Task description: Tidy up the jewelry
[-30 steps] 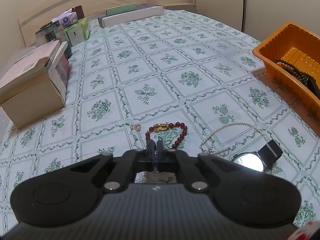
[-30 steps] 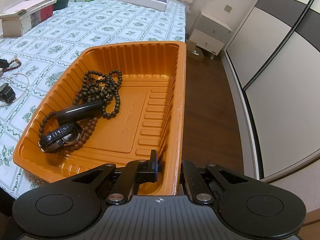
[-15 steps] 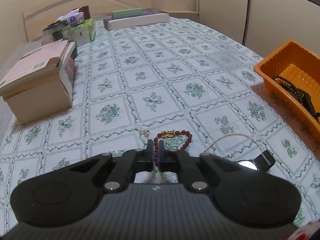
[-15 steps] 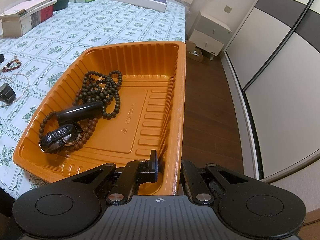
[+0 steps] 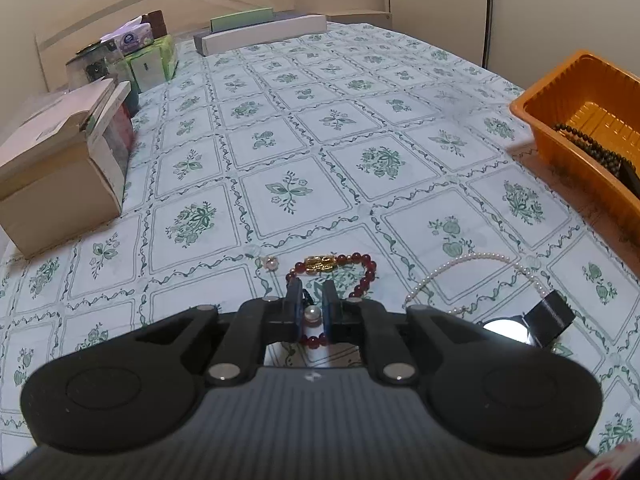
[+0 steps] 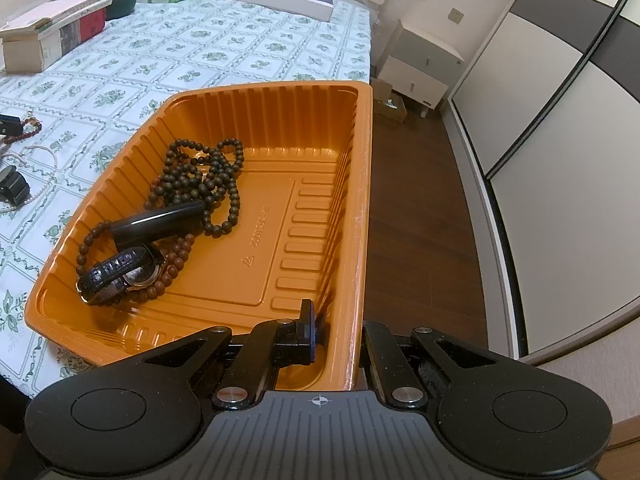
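The left tool is closing narrowly around the near part of the red bead bracelet, with a pale bead and some red beads sitting between its fingers; whether it is pinching firmly, I cannot tell. The bracelet is lying on the flowered table, well to the left of the orange tray. It is probably light, limp and slippery, so it is likely to sag and swing from one pinch; the bead strand looks a better hold than the gold clasp. Just right of the bracelet a pearl necklace is looping beside a watch and may be snagging. A small loose pearl is sitting just left. The right tool is clamping the tray's near rim, steadying it; dark beads and another watch are resting inside
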